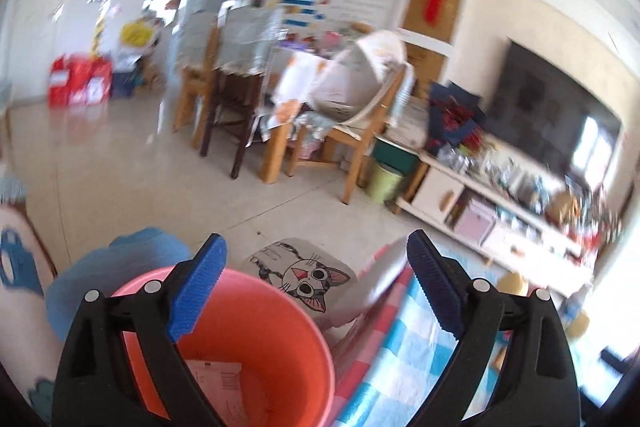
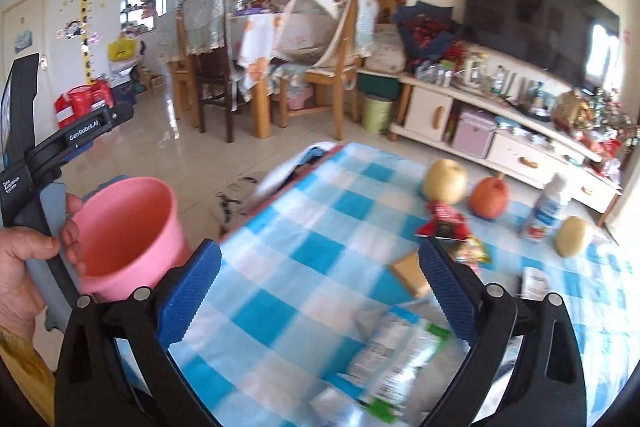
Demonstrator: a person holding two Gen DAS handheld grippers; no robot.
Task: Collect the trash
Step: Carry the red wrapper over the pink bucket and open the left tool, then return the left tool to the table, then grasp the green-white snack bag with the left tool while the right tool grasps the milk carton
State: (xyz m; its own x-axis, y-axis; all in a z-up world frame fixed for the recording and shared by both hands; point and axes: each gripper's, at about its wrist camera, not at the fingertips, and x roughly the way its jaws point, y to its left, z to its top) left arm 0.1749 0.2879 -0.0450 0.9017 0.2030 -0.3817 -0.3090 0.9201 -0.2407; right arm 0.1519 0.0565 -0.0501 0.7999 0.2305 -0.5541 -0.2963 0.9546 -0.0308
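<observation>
Crinkly white-green wrapper [image 2: 394, 355], lower centre of frame on checked tablecloth [image 2: 320, 251], looks light, floppy, slippery; pinch a flat edge. Right gripper [image 2: 320, 291] and left gripper [image 1: 316, 287] both spread, empty; pink bucket [image 2: 128, 227] mid-left.

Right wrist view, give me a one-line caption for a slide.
Open right gripper over checked tablecloth strewn with wrappers and fruit; pink bucket at left.

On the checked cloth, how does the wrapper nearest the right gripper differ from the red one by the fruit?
The white-and-green wrapper lies flat near the camera, between the right gripper's open fingers; the red wrapper lies farther back, crumpled, beside the yellow pear. The white-and-green wrapper looks larger and longer. Both lie on the checked tablecloth, unheld.
</observation>
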